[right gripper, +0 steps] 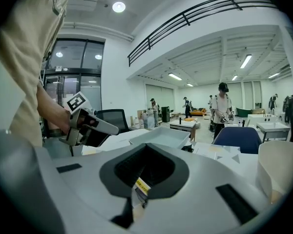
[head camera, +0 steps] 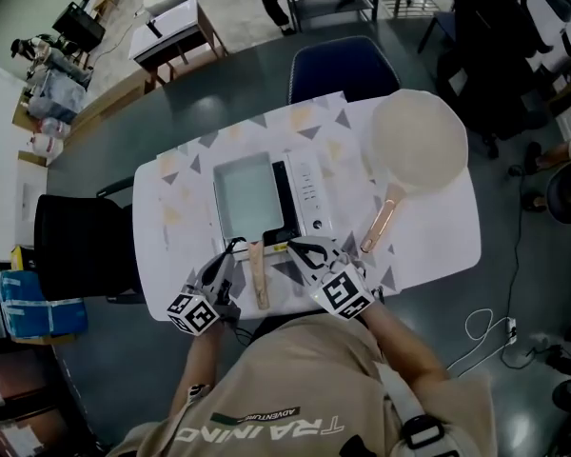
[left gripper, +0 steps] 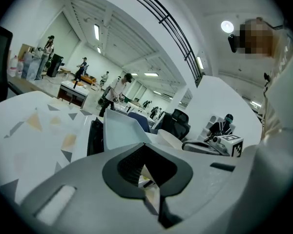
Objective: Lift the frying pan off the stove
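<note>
A pale square frying pan sits on the white tabletop stove. Its wooden handle points toward me. My left gripper is just left of that handle and my right gripper just right of it, both low at the table's near edge. Neither touches the handle. Both have their jaws together with nothing between them. The left gripper view shows the pan ahead, past its own shut jaws. In the right gripper view the pan lies ahead, with the left gripper to its left.
A round cream pan with a wooden handle lies on the table right of the stove. A blue chair stands at the far side and a black chair at the left. People stand farther back in the room.
</note>
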### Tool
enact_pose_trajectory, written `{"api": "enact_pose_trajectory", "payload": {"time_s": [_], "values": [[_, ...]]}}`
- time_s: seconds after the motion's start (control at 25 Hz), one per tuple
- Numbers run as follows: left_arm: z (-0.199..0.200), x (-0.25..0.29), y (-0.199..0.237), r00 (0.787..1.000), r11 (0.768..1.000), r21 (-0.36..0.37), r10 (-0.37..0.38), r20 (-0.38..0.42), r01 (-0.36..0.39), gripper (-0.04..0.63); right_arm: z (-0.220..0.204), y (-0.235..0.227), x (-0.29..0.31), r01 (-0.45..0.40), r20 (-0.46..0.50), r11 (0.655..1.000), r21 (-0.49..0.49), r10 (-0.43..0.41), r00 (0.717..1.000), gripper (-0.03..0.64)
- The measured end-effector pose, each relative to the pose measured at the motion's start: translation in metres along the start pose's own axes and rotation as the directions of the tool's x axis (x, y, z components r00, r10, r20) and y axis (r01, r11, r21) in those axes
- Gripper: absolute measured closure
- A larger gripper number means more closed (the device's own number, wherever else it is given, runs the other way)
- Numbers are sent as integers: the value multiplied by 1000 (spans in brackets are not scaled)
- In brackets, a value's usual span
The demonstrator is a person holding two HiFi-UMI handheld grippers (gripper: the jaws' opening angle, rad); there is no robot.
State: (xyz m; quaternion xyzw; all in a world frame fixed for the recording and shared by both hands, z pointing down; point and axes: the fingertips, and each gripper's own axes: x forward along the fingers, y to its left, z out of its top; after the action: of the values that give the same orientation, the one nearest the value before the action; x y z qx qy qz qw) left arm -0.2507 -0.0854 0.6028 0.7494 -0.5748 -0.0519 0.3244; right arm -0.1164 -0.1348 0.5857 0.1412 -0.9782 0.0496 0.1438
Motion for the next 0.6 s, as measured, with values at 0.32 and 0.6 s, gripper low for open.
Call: {"api": "enact_pose_trajectory", "payload": {"time_s": [0.32, 0.6], "values": [[-7, 7, -4, 979, 982, -85, -179, -100, 171, 600, 16, 12, 4, 66, 11, 998, 12, -66, 998, 621], [-20, 9, -15, 925, 879, -382, -357, -129, 286, 597, 19, 26, -1, 161, -5, 987, 15, -161, 987, 621]]}}
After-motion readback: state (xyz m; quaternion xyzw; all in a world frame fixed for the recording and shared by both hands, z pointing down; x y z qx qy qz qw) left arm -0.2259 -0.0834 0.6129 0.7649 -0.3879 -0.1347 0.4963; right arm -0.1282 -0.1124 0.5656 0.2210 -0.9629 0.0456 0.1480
